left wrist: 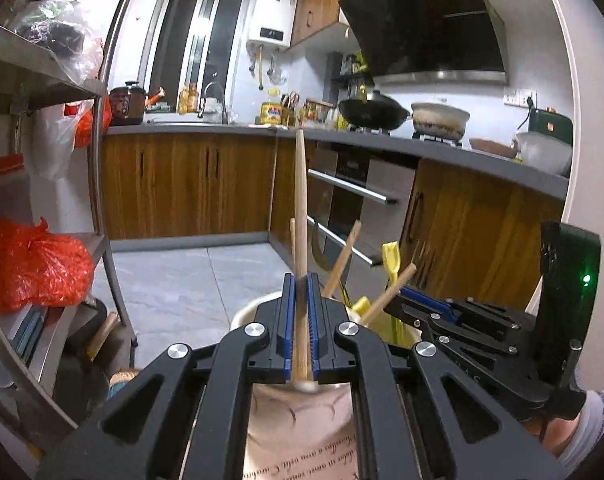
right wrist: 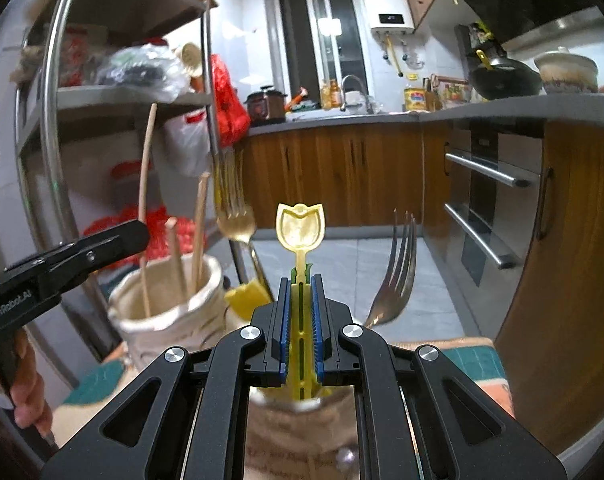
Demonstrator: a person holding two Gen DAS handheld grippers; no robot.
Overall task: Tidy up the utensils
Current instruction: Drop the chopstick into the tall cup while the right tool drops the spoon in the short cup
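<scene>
Both hands are busy over the holders right now. The left tongs (left wrist: 300, 280) are clenched on a long wooden stick (left wrist: 300, 200), probably a chopstick, which stands nearly upright between the blue pads with its lower end just above the cream cup (left wrist: 241, 314). In the right camera that cup (right wrist: 161, 320) already carries several wooden sticks (right wrist: 199, 232). The right tongs (right wrist: 300, 280) are clamped on a yellow plastic utensil (right wrist: 300, 226) with a tulip-shaped end, held upright over a second holder whose rim is mostly hidden under the tool. A gold fork (right wrist: 233, 216) and a silver fork (right wrist: 398, 272) lean out on either side of it.

The sorting looks well along; these two pieces seem to be going in. To do it well, I'd keep each piece vertical, lower it straight down until the tip is well inside the rim, and only then let go. Mind the forks: they lean close to the yellow piece, and a sideways nudge could tip them out. The two tools sit close together, so moving one at a time seems safer.
</scene>
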